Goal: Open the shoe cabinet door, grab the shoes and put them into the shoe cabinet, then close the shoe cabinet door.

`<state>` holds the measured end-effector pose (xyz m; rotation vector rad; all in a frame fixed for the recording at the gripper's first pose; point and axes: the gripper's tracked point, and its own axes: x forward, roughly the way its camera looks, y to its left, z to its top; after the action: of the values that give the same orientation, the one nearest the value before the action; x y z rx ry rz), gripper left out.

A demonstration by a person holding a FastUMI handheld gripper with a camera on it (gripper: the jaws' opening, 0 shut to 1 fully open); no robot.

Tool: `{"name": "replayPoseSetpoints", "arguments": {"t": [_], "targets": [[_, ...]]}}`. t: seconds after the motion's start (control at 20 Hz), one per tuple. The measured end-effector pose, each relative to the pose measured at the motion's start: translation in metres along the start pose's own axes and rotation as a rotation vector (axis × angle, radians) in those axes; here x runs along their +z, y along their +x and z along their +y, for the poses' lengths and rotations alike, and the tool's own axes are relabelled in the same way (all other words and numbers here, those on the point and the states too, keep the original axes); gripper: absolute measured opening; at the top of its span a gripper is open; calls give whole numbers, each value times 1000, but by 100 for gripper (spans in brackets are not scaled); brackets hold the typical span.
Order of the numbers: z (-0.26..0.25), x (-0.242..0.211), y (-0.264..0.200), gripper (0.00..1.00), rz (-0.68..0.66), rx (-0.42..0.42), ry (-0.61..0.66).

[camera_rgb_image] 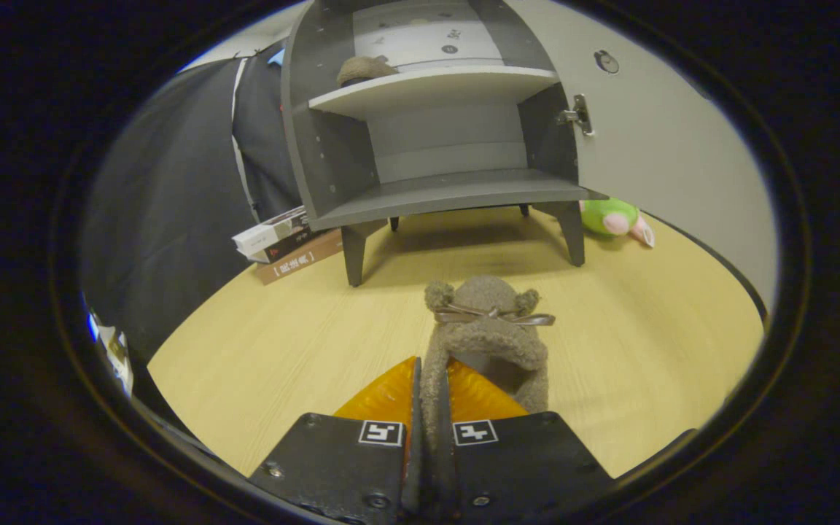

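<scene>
Gripper view
Gripper [433, 397]: fingers drawn close together, both pressing on the side wall of a fuzzy brown slipper.
Held slipper [489, 332]: plush, with small ears and a ribbon bow; sits between and just ahead of the fingers, toe pointing toward the shoe cabinet, well short of its legs.
Shoe cabinet [427, 146]: grey, on short legs, standing on the wooden table [646, 343] beyond the slipper.
Cabinet door [653, 131]: swung open to the cabinet's right, hinge visible.
Second slipper [365, 69]: on the cabinet's upper shelf, left end.
Lower shelf: bare.
Books [285, 244]: stacked just left of the cabinet's front left leg.
Green plush toy [613, 217]: just right of the cabinet's right leg, beside the door.
</scene>
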<state>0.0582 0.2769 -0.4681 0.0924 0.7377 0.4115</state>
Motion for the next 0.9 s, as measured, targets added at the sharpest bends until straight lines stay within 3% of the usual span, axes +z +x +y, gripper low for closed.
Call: {"name": "replayPoseSetpoints", "arguments": {"t": [0.4, 0.9], "targets": [[3, 81, -63, 12, -170, -25, -73], [50, 212, -174, 12, -388, 3, -191]]}}
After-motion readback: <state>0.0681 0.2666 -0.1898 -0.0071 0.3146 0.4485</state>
